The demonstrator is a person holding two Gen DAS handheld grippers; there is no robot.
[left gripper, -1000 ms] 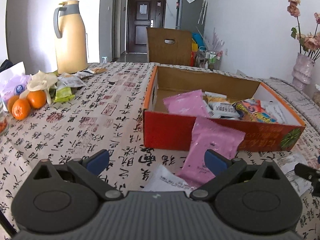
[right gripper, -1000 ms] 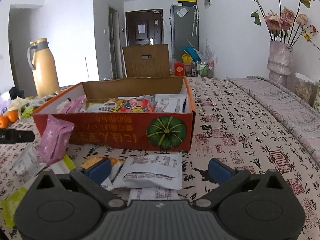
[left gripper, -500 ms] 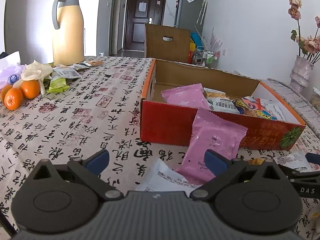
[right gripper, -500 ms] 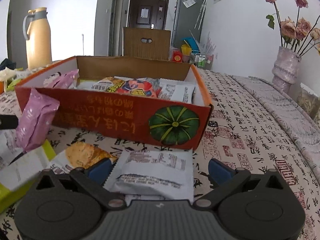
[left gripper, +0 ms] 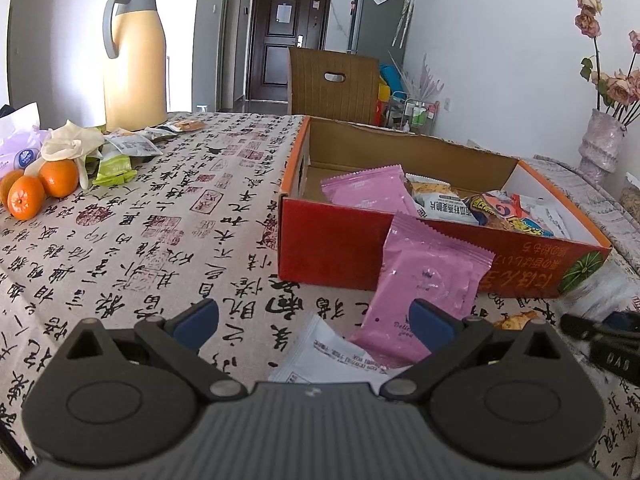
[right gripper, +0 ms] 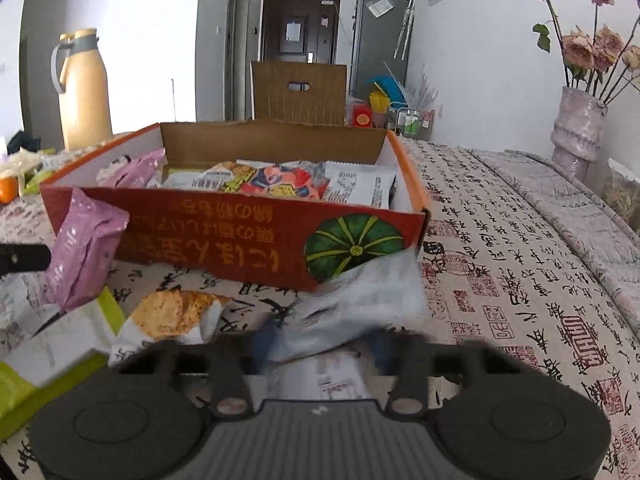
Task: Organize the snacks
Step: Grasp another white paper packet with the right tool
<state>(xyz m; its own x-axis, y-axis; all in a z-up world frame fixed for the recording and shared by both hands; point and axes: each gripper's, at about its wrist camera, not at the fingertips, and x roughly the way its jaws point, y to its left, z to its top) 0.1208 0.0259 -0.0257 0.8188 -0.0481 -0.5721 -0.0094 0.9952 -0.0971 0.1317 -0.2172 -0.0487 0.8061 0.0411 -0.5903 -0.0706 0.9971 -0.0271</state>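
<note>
The right gripper (right gripper: 320,344) is seen low in the middle of the right wrist view; its jaws are closing, and a white snack packet (right gripper: 360,300) is caught between them; the packet is blurred and its far end is tipped up against the front wall of the red box (right gripper: 224,236), so it seems to be pinched at its near edge so that it can be lifted over that wall. The left gripper (left gripper: 316,320) is seen low in the left wrist view; its blue fingertips (left gripper: 196,316) are held wide apart and nothing is gripped; another white packet (left gripper: 324,360) lies on the cloth between them, and a pink packet (left gripper: 424,280) is propped against the box front just past the right-hand fingertip.

The box is set in the middle of the table so that it can be reached from both sides; many snacks are already laid inside it, so the job seems partly done. More packets are left outside: a cracker packet (right gripper: 176,312) and a green and white packet (right gripper: 52,344) at the lower left of the right wrist view; these are probably meant for the box too.

At the left edge of the left wrist view, oranges (left gripper: 40,188) and a tall yellow jug (left gripper: 134,56) are kept well apart from the box.
</note>
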